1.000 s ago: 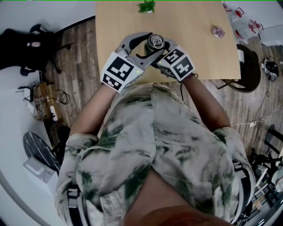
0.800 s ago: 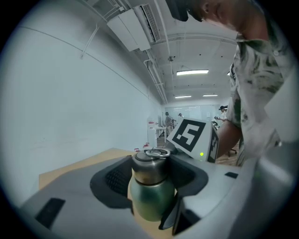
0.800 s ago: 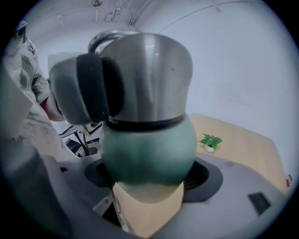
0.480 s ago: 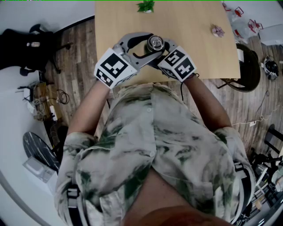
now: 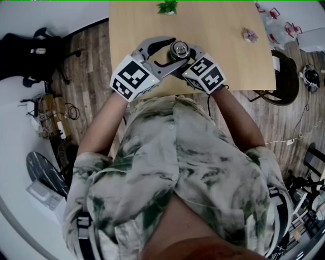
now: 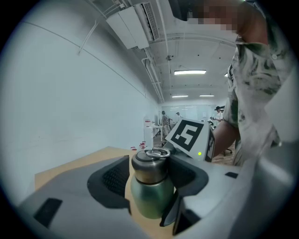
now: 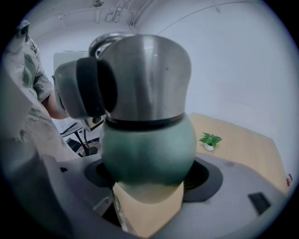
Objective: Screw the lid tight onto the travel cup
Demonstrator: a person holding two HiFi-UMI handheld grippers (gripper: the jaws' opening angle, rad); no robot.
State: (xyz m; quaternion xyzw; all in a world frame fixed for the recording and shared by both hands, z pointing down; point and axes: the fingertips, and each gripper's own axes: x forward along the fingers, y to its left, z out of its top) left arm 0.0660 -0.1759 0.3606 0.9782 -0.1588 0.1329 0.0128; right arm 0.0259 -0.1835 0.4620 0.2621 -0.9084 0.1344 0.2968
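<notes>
We record one travel cup (image 6: pixel 150 198), fitted with one steel lid (image 6: pixel 149 167). Grippers number two: one left gripper (image 6: pixel 149 177) and one right gripper (image 7: pixel 149 175). Marker cubes also number two: one left marker cube (image 5: pixel 133 78) and one right marker cube (image 5: pixel 205 73). There is one wooden table (image 5: pixel 223 58), bearing one potted plant (image 5: pixel 168 7) and one small pinkish item (image 5: pixel 250 35) that we cannot identify. One person (image 5: pixel 172 167) is at the table. On the floor we count one black office chair (image 5: pixel 38 53) and one dark chair (image 5: pixel 284 76). Distant figures in the left gripper view are too small to count.
</notes>
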